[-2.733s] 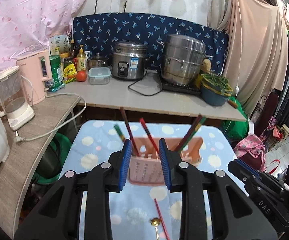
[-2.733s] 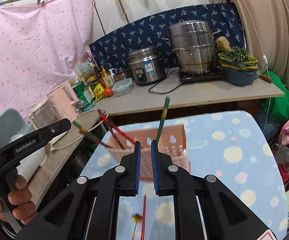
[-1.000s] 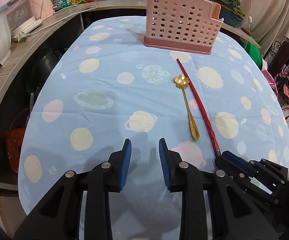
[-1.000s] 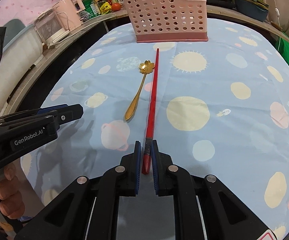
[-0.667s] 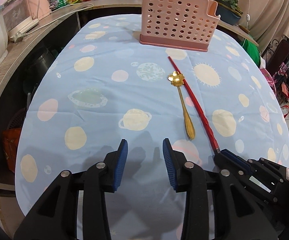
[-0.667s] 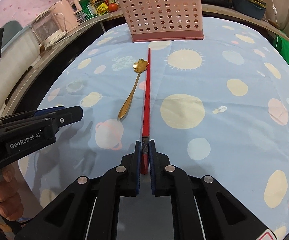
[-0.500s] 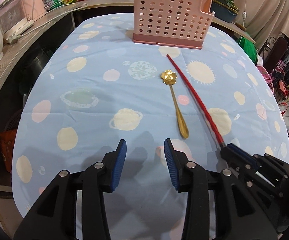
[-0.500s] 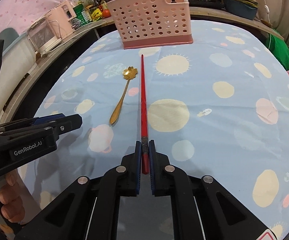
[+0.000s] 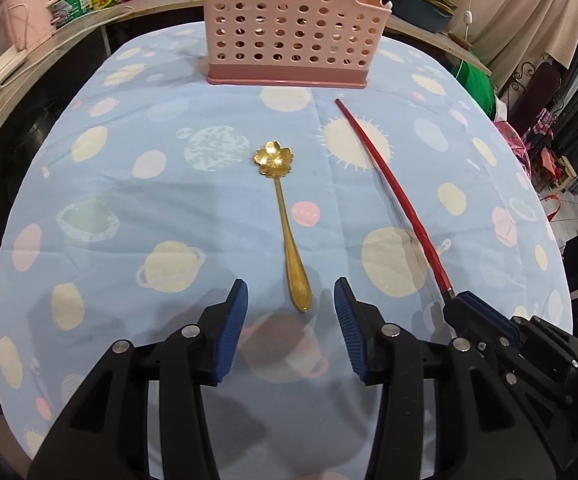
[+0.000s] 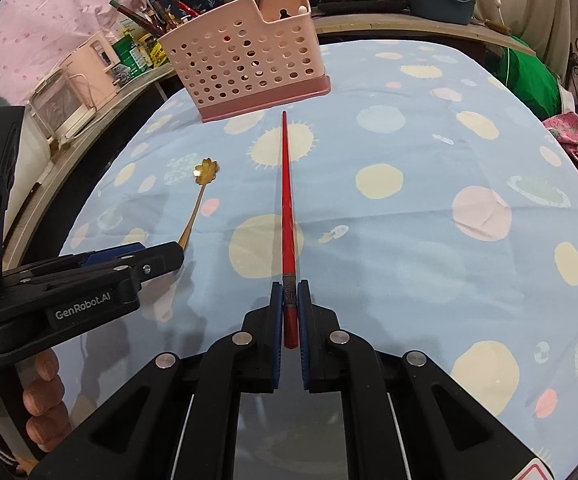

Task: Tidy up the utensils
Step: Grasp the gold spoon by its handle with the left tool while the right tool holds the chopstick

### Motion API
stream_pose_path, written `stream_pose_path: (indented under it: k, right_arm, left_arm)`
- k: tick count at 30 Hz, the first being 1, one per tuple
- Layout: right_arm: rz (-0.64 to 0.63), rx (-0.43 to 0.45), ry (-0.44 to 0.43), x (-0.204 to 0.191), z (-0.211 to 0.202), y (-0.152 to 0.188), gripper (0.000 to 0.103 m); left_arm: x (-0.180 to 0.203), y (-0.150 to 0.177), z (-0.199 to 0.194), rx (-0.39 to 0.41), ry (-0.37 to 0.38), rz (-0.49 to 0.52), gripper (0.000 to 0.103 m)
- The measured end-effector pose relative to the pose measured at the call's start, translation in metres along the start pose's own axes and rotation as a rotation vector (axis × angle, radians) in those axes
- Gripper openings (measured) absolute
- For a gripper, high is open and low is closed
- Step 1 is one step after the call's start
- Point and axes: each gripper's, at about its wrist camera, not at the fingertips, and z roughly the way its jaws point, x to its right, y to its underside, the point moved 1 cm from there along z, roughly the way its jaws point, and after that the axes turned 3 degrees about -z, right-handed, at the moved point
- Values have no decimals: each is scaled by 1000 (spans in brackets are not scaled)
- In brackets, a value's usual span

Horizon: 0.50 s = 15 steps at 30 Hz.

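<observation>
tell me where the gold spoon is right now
The gold spoon lies flat on the blue tablecloth, its handle end between the open left gripper's fingers, bowl toward the pink basket, with the red chopstick to its right.

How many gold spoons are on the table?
1. The spoon lies on the tablecloth, its handle end between the open left claw's fingers. More could be hidden inside the basket.

Red chopstick (image 10: 287, 200), gold spoon (image 9: 285, 216) — pink (perforated) basket (image 9: 289, 28)
</observation>
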Motion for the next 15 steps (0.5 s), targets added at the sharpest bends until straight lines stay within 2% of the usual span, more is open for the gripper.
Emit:
stream_pose_path:
  k: [3,5,15]
  right_arm:
    - [2,-2,-4,1,1,0,8]
    - [4,-2,-5,1,2,0,8]
    - [2,12,-13,-2,-5,-1,8]
  left_arm:
    - [2,1,6,-23,15,0,20]
    - [2,3,8,-31,21,0,11]
    - [-3,7,-4,-8,38,-13,10]
